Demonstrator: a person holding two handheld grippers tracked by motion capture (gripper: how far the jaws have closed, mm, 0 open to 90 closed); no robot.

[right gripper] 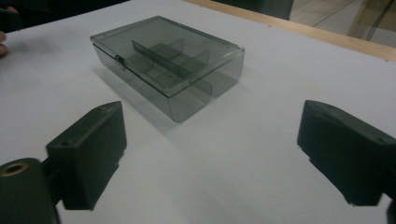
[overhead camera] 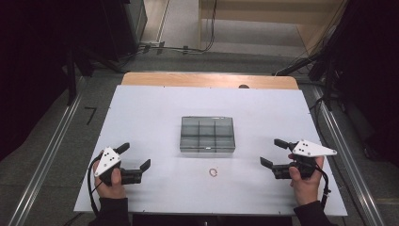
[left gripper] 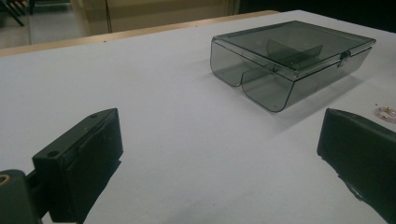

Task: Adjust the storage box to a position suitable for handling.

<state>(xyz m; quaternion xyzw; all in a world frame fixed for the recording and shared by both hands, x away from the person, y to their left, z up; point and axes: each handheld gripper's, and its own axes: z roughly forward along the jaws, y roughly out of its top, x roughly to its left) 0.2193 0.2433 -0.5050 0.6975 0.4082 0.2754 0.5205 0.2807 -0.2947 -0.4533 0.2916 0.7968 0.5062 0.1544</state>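
A smoky grey see-through box (overhead camera: 207, 134) with its lid down stands in the middle of the white table (overhead camera: 155, 103); dividers show inside it. A small pale ring (overhead camera: 214, 172) lies on the table just in front of the box. My left gripper (overhead camera: 135, 155) rests near the front left, open, with nothing between its jaws. My right gripper (overhead camera: 271, 152) is at the front right, also open and empty. The left gripper view has the box (left gripper: 292, 60) ahead to the right and the ring (left gripper: 386, 112) at the right edge. The right gripper view has the box (right gripper: 170, 60) ahead to the left.
The table's wooden far edge (overhead camera: 207, 80) shows beyond the white top. Cables (overhead camera: 179, 48) and dark stands lie on the floor behind the table. Metal rails (overhead camera: 51, 155) run along both sides. A fingertip of the other hand (right gripper: 3, 46) shows at the left edge.
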